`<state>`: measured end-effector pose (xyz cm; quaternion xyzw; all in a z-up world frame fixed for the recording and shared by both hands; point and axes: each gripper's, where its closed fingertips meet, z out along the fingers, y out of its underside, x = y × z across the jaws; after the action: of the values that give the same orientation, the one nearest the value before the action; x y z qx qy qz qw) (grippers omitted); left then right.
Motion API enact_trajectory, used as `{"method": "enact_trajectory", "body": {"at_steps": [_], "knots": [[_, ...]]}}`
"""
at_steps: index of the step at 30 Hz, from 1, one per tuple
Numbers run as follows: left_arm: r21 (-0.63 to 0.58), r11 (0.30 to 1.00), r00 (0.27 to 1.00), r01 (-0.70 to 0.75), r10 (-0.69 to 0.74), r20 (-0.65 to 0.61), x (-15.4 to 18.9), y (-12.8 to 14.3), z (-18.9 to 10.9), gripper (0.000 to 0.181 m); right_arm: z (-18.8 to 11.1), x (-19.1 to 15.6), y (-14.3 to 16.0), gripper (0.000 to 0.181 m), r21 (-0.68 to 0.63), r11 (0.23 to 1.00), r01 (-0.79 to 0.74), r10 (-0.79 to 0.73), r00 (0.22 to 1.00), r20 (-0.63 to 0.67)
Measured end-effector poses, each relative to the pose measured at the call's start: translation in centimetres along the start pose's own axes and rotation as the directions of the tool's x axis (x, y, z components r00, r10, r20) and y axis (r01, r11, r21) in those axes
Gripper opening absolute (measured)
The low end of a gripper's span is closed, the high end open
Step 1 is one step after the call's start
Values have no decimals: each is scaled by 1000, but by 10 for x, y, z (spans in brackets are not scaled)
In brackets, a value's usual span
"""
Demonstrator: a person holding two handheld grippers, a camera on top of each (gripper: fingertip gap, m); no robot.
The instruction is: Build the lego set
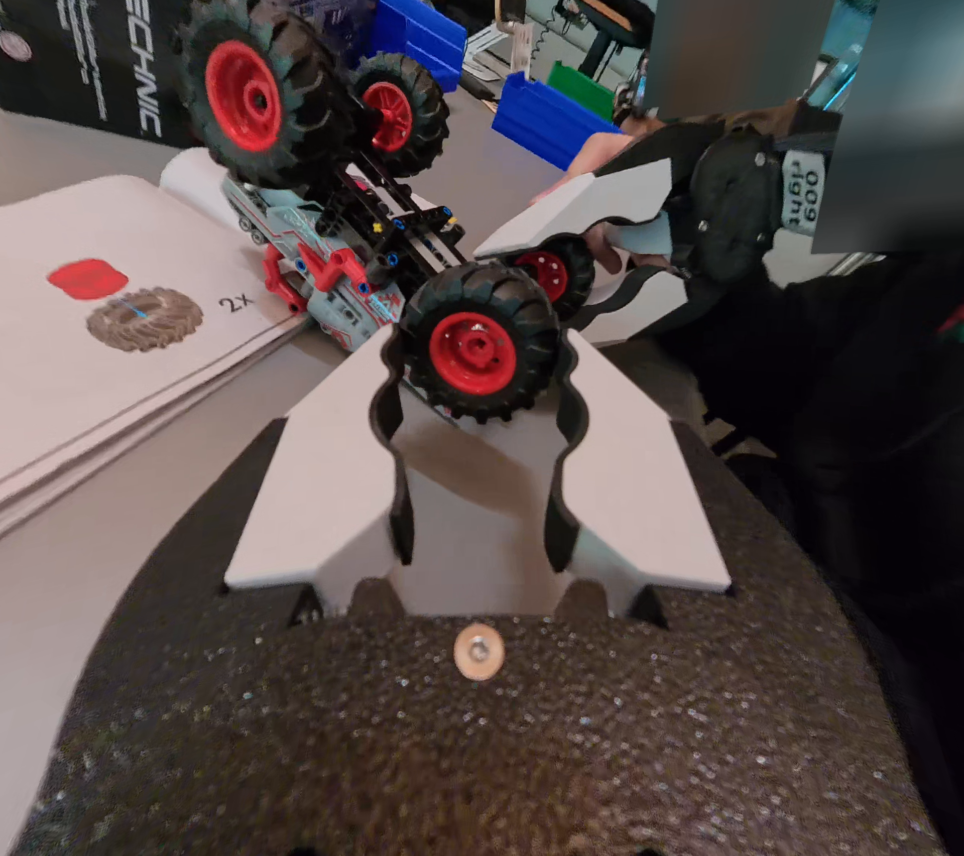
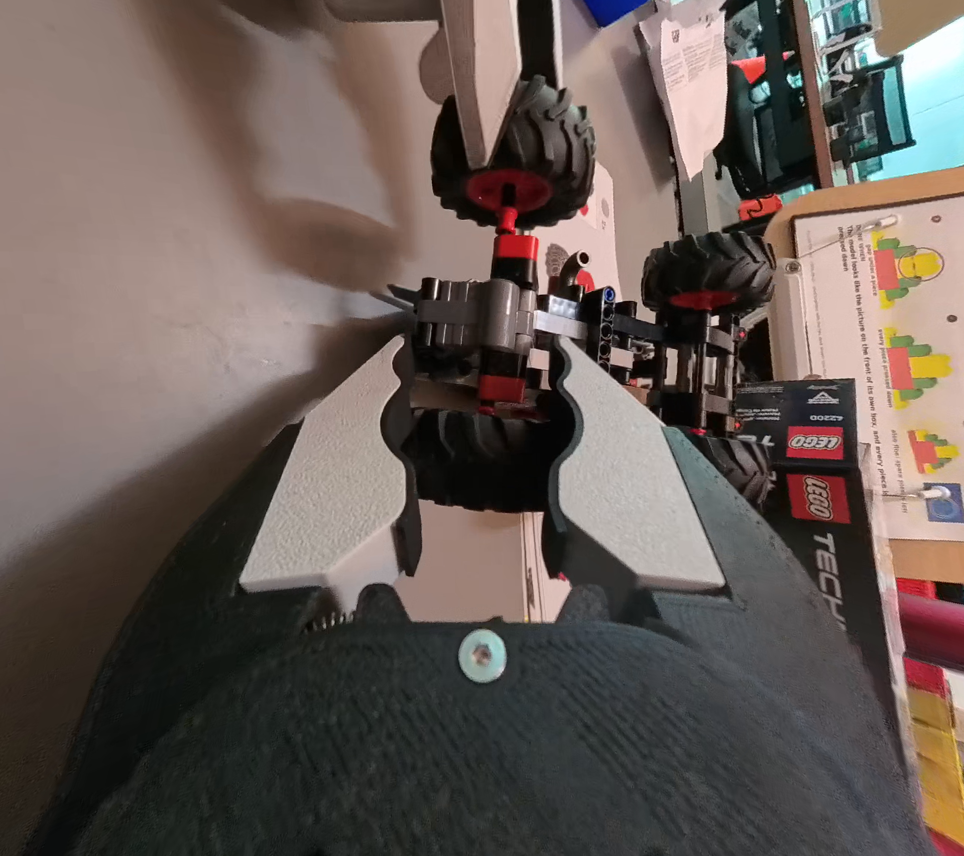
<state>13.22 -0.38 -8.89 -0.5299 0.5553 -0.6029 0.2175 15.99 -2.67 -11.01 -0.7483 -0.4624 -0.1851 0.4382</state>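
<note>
Both grippers same build: left gripper (image 1: 477, 361) and right gripper (image 2: 482, 369) have pale grey wedge fingers (image 1: 323, 481) with wavy black rubber pads (image 1: 388, 419) on the inner edges. Black grainy body (image 1: 469, 737), one round silver screw (image 1: 478, 651) centred behind the fingers (same screw (image 2: 482, 656) on the right). Right unit carries a white sticker (image 1: 802, 192). Dark sleeve (image 1: 860, 361).

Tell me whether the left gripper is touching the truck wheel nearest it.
Touching. The left wrist view shows the wheel wedged between the fingers of the left gripper, its tyre against both pads with no gap.
</note>
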Motion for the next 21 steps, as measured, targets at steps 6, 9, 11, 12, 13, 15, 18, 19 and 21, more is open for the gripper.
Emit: {"method": "enact_trajectory", "body": {"at_steps": [6, 9, 11, 12, 13, 15, 18, 19, 21], "knots": [[-7, 997, 997, -75, 75, 5, 2, -6, 5, 56, -25, 6, 11, 71, 99, 991, -89, 79, 992, 102], [-19, 994, 994, -108, 108, 5, 3, -6, 6, 56, -20, 6, 21, 70, 71, 993, -92, 87, 994, 73], [-21, 992, 992, -126, 126, 10, 2, -6, 5, 56, -16, 7, 25, 67, 38, 998, -53, 52, 998, 36], [-21, 992, 992, -128, 128, 8, 2, -5, 5, 56, -14, 7, 27, 65, 24, 999, -37, 36, 999, 16], [-22, 992, 992, -127, 127, 4, 2, -4, 4, 56, -12, 8, 29, 66, 12, 1000, -20, 21, 1000, -5], [-19, 991, 991, -132, 132, 1, 1, -4, 4, 56, -11, 9, 32, 67, -1, 1000, -15, 15, 1000, -21], [-26, 988, 988, -152, 152, 4, 1, -4, 3, 56, -13, 11, 35, 65, 7, 999, -43, 43, 999, -21], [-26, 988, 988, -155, 155, 6, 1, -4, 3, 56, -12, 10, 35, 65, 3, 999, -46, 46, 999, -16], [-32, 987, 987, -159, 159, 3, 0, -3, 2, 56, -11, 7, 34, 64, -10, 1000, -25, 25, 1000, -10]]}}
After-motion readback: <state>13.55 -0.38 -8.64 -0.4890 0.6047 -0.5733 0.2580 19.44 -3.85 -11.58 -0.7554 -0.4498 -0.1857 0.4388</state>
